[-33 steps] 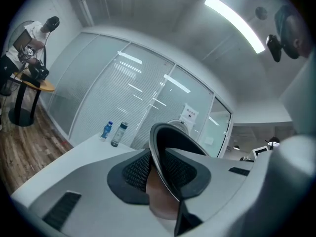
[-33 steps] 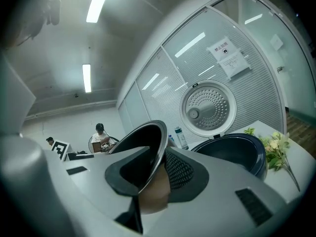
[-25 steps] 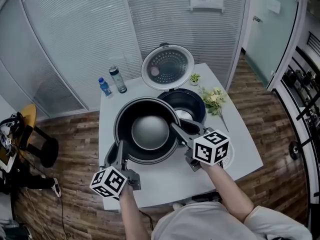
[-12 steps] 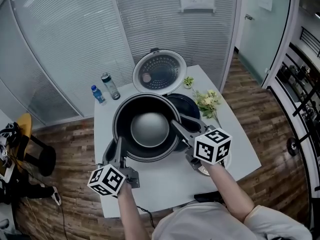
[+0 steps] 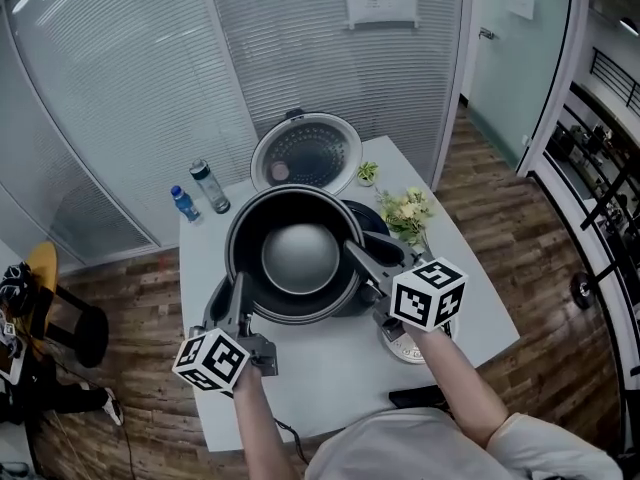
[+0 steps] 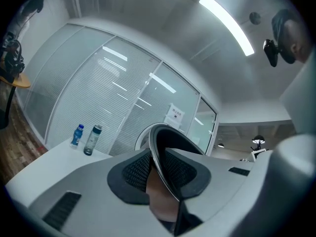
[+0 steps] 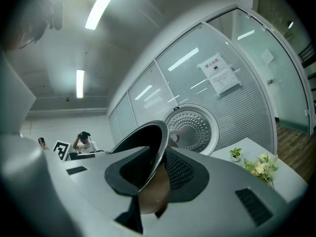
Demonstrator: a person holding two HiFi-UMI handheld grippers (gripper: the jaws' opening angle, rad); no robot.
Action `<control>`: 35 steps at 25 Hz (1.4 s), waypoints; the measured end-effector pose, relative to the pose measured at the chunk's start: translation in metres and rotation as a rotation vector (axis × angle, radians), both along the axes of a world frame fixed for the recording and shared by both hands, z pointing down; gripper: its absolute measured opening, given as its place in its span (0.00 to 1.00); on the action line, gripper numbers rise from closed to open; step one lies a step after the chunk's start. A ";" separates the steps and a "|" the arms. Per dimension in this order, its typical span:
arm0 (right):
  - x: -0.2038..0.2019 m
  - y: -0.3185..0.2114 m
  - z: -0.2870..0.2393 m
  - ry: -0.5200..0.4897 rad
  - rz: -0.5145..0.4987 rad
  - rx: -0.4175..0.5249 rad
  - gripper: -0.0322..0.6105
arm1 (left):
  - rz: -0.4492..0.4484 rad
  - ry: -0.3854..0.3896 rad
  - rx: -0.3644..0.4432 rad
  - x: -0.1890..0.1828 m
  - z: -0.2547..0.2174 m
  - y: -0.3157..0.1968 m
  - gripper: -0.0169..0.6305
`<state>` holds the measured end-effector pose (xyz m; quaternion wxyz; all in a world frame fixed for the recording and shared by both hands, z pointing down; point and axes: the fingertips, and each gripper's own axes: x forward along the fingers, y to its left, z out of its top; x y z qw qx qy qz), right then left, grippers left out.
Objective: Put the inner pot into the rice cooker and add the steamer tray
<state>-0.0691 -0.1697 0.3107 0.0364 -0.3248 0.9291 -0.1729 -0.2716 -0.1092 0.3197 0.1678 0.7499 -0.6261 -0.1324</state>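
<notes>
The task is in its first half, as I judge it: the inner pot [image 5: 297, 258] is not yet in the rice cooker [image 5: 385, 230] but is held up just on the near side of it, overlapping the cooker's dark open body in the head view. The left gripper [image 5: 234, 296] and the right gripper [image 5: 362, 260] each pinch the pot's rim from opposite sides, fingers [image 6: 132, 174] set narrow with the thin wall clamped between the pads. What remains, to my mind, is lowering the pot into the cooker and then adding the steamer tray. A round pale thing [image 5: 401, 348] peeps out beneath the right gripper, near side of the cooker; whether it is the tray I cannot tell. The pot is a wide round bowl, dark and smooth inside with a duller grey base and a thin bright metal lip that curls outward. The finger pads are black and finely ribbed, set in smooth grey plastic. The cooker's lid [image 5: 305, 153] stands open at its far side, a pale disc with a perforated metal centre. Two bottles [image 5: 197, 195] stand left of the cooker and flowers [image 5: 405, 211] right of it on the plain white counter [image 5: 330, 383].
</notes>
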 end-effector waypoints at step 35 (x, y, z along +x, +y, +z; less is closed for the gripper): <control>0.052 -0.071 0.060 0.057 0.118 -0.118 0.21 | 0.128 0.084 -0.105 0.046 0.063 -0.096 0.15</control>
